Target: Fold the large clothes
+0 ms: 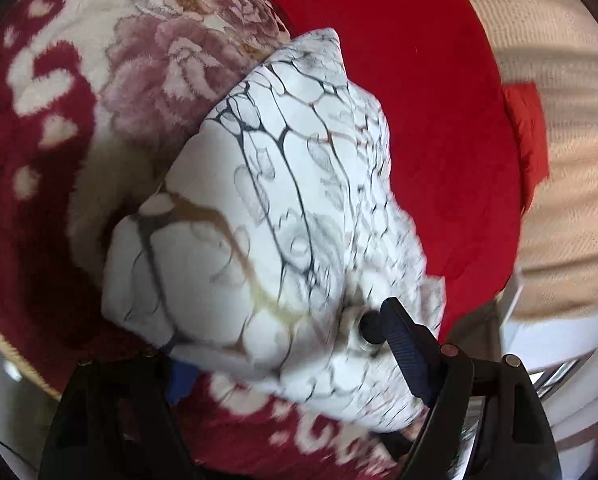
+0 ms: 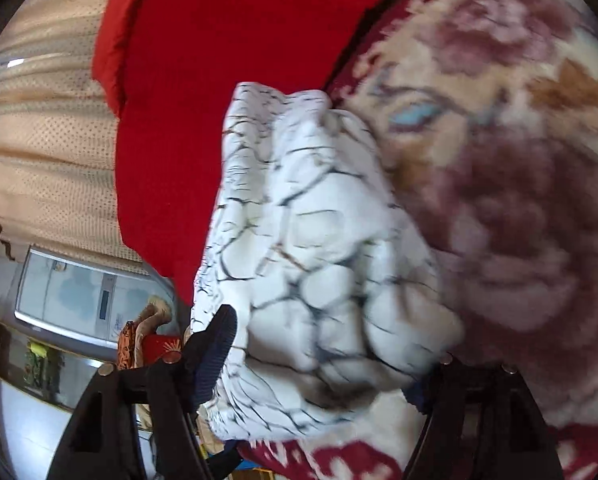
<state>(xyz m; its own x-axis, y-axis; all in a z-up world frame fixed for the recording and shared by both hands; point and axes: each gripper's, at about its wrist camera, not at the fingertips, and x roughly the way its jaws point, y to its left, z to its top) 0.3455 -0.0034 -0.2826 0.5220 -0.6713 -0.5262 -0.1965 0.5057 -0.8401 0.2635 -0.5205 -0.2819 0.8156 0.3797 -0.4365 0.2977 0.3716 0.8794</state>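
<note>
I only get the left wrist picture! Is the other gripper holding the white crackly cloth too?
Observer: Yes, the right gripper has the white cloth with dark crackle lines bunched between its fingers.
Operator: What's beside it over there?
Observer: A pale appliance with a light blue panel, low on the left.
Operator: Anything else?
Observer: A small red box with a sunburst mark just below it.

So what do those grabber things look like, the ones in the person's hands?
Both grabbers look alike. The left gripper and the right gripper each have chunky black plastic arms with small round metal pins at the joints. Their fingers wear dark blue ribbed pads, like the one on the right grabber. No cables, labels, hands or sleeves show.
</note>
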